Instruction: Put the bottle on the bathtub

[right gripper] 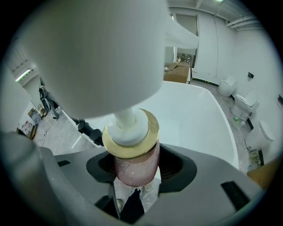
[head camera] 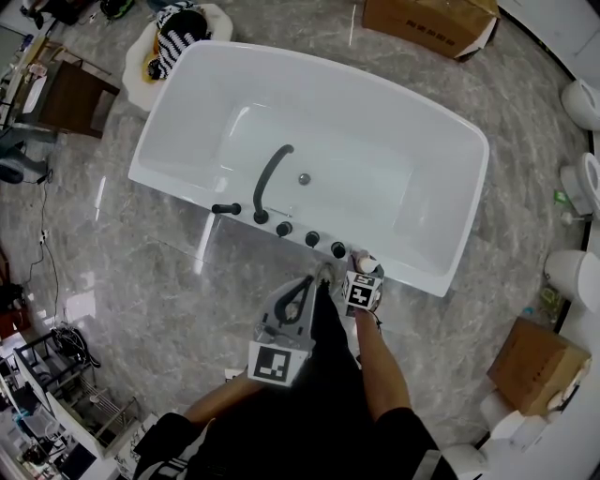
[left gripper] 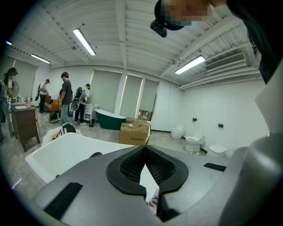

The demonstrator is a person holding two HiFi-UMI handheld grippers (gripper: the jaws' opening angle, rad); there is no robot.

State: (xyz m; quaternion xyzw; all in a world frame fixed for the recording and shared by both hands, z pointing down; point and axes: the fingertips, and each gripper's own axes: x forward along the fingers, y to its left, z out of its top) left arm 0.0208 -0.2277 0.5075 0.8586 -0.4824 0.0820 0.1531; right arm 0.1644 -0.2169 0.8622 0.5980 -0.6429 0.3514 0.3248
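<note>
A pink bottle with a gold collar and a white pump head stands upright between the jaws of my right gripper, which is shut on it. In the head view the bottle is at the near rim of the white bathtub, just right of a row of black knobs. The right gripper reaches the rim from the near side. My left gripper hovers beside it to the left, jaws shut with nothing between them. The tub lies ahead of it.
A black curved faucet rises from the tub's near rim. Cardboard boxes sit at the far side and near right. Toilets line the right wall. A brown cabinet stands far left. People stand in the distance.
</note>
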